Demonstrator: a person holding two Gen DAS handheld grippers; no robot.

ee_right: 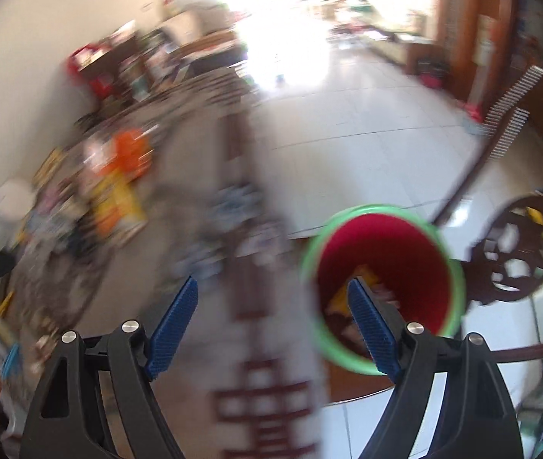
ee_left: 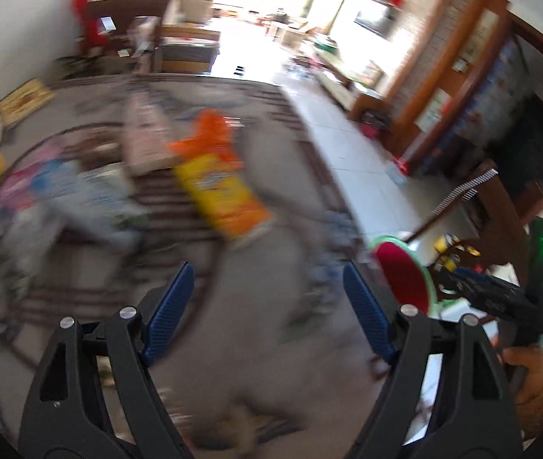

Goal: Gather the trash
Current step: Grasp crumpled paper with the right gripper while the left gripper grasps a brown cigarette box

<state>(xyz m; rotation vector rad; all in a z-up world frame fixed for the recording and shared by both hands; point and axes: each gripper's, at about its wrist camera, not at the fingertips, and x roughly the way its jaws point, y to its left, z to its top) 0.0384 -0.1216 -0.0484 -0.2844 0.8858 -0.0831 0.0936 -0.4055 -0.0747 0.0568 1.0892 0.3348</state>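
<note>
bag (ee_left: 220, 187): orange top, yellow body | bin (ee_right: 382, 290): red inside, green rim | rug (ee_left: 271, 306): grey with dark brown lines and border pattern | floor (ee_left: 351, 160): pale tiles | left gripper (ee_left: 267, 313): black, blue ribbed pads | right gripper (ee_right: 271, 317): black, blue ribbed pads

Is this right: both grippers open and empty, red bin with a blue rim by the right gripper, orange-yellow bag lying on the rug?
One slip: the bin is red inside, but its rim is green, not blue, as the right wrist view shows. The rest holds: left gripper and right gripper are open and empty, and the bag lies on the rug.
</note>
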